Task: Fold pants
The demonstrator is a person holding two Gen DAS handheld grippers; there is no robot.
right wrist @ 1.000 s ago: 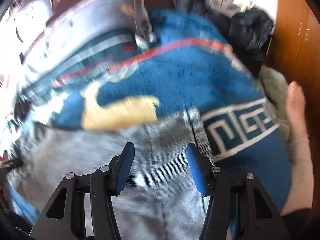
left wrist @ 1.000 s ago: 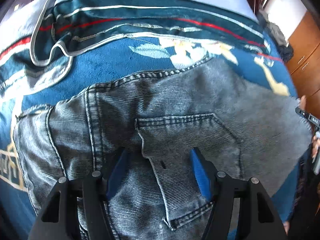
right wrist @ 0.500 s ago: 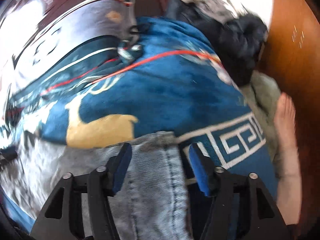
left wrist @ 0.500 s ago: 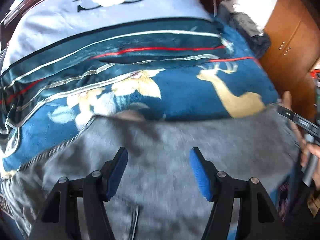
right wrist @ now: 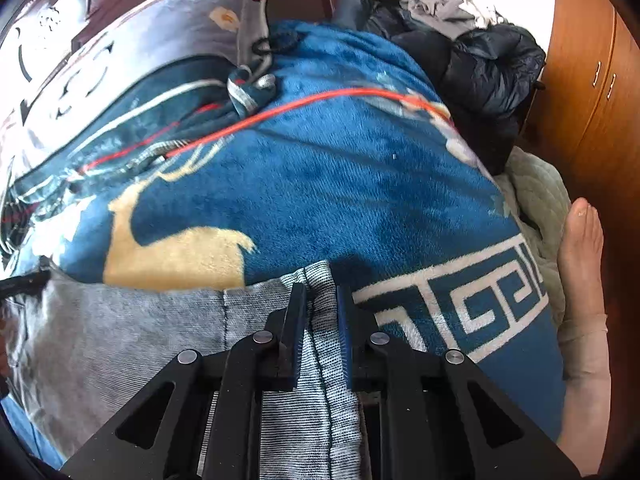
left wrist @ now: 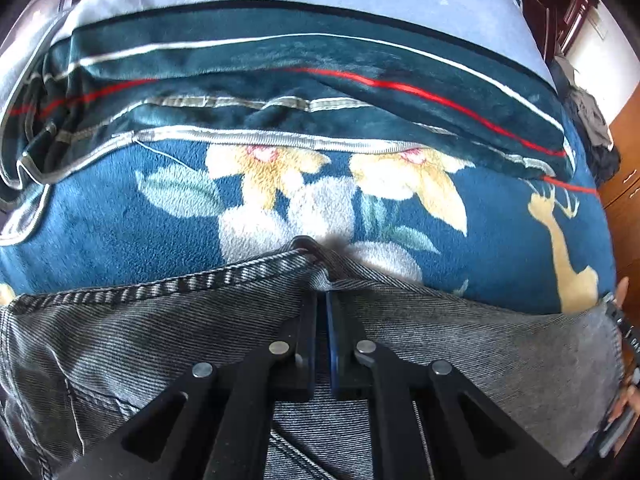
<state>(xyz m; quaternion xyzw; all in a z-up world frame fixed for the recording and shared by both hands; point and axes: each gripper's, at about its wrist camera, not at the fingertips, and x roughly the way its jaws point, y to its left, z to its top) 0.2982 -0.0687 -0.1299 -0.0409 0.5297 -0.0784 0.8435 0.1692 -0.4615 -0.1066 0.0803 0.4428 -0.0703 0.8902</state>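
Grey denim pants [left wrist: 460, 344] lay flat on a blue flower-and-deer print blanket [left wrist: 120, 232] on the bed, far edge running across both views. Left gripper [left wrist: 322, 300] had just been closing & its jaws were pinched on the pants' far edge right where the stitched seam bunches up into a small peak. Right gripper [right wrist: 322, 300] had also just been closing; its jaws were clamped on a hemmed strip of the same denim at the corner next to the blanket's white key-pattern border [right wrist: 480, 292]. A bare foot [right wrist: 580, 280] sat at the bed's edge on the right, w/ dark clothes [right wrist: 480, 64] piled beyond. Progress, as I judge it: early. Both grips looked set, but no crisp fold showed within either view, and how many layers lay under the grippers couldn't be told. Left to do, prob.: lift the held edge, carry it over, lay it down, then smooth & fold again.
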